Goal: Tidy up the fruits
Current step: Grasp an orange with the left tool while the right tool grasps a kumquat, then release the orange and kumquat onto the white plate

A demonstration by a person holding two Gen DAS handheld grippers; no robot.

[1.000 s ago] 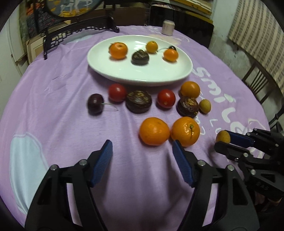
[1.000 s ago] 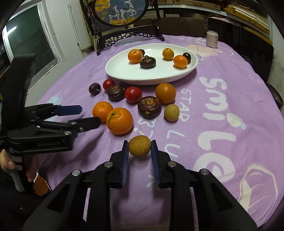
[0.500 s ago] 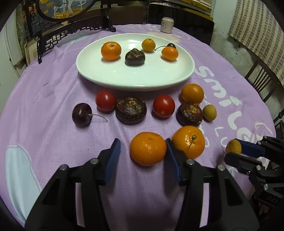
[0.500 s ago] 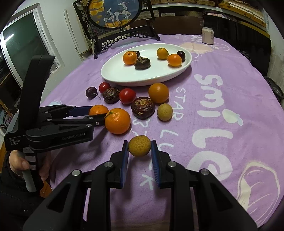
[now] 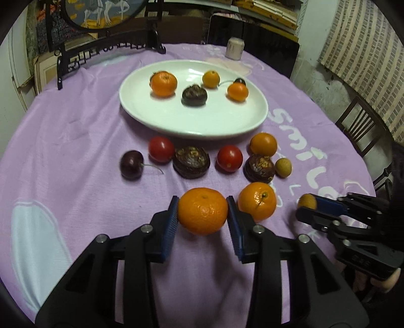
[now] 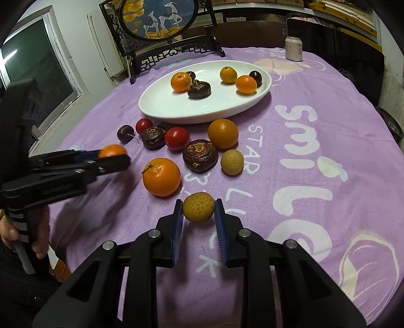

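My left gripper [image 5: 202, 217] is shut on an orange tangerine [image 5: 202, 210], held just above the purple cloth; it also shows in the right wrist view [image 6: 112, 151]. My right gripper [image 6: 198, 214] is shut on a small yellow-brown longan [image 6: 198, 207], seen at the right of the left wrist view [image 5: 306, 201]. A white oval plate [image 5: 192, 123] at the back holds several fruits. Loose fruits lie in front of it: a second tangerine [image 5: 257, 204], two tomatoes [image 5: 229, 158], two dark water chestnuts [image 5: 191, 162], a cherry [image 5: 131, 164], an orange [image 5: 263, 144] and a longan [image 5: 283, 167].
A round table with a purple cloth [image 6: 315, 141] printed with white letters. A drink can [image 6: 293, 48] stands at the far edge. A dark carved stand with a round picture [image 6: 161, 22] is behind the plate. A wooden chair [image 5: 361, 126] stands at the right.
My left gripper moved forward around the near tangerine and closed on it. My right gripper kept its hold on the longan and stayed near the same place.
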